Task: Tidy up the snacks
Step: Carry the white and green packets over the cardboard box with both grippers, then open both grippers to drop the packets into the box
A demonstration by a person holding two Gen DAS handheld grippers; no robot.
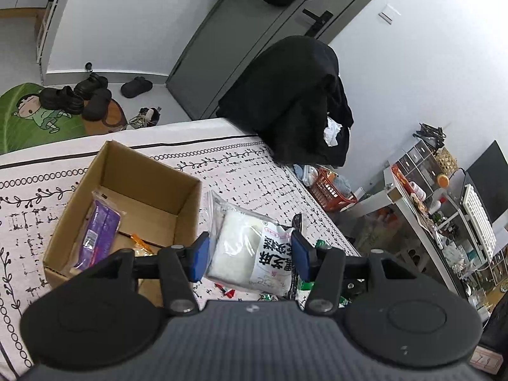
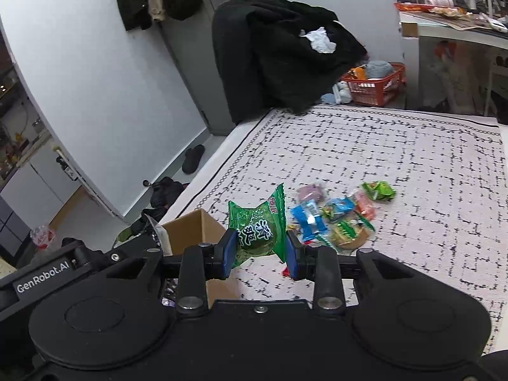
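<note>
Snack sorting beside cardboard box.
Right gripper clamps green packet; left gripper spread around white packet.

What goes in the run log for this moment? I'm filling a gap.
right gripper: shut on green snack packet | left gripper: around white snack bag, grip unclear | cardboard box: holds purple packet

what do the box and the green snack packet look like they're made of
Box: plain brown corrugated cardboard, matte, with folded flaps on its floor. Green snack packet: thin plastic film, probably, glossy and crinkled with a zigzag sealed edge, pinched in the right gripper.
</note>
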